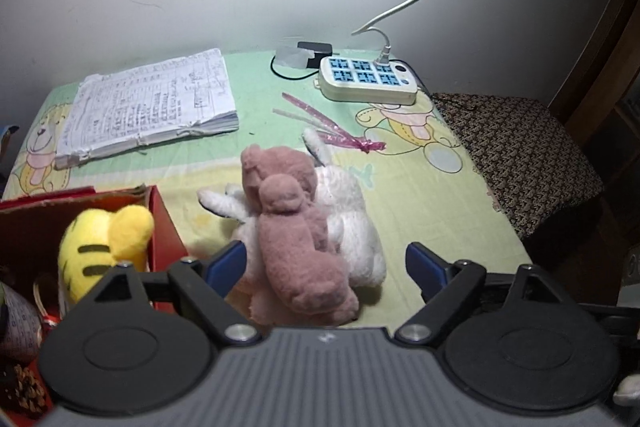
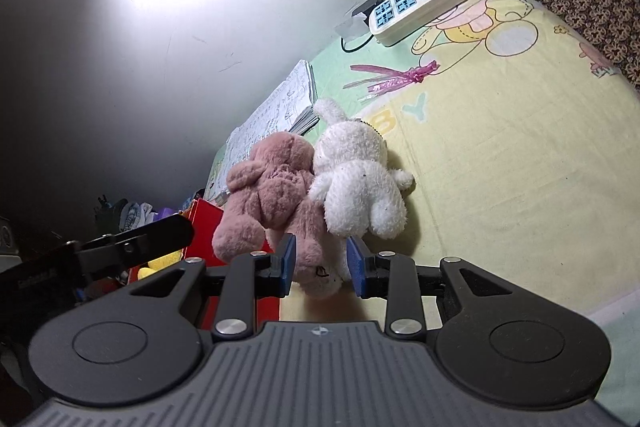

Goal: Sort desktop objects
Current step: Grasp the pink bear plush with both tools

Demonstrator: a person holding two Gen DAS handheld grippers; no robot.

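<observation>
A pink plush toy (image 1: 296, 227) lies across a white plush toy (image 1: 352, 223) on the cartoon-print cloth. My left gripper (image 1: 324, 269) stands open around the pink toy's near end; its right pad is well clear of the fur. In the right wrist view the pink plush toy (image 2: 272, 187) and the white one (image 2: 360, 179) lie side by side. My right gripper (image 2: 322, 261) is shut on the pink toy's near end, with both blue pads pressed into the fur. A yellow striped plush (image 1: 104, 243) sits in the red box (image 1: 160, 223) on the left.
An open notebook (image 1: 152, 103) lies at the back left, a power strip (image 1: 368, 77) with a white cable at the back right, and a pink ribbon (image 1: 332, 131) between them. A patterned cushion (image 1: 520, 155) borders the right edge. The wall stands close behind.
</observation>
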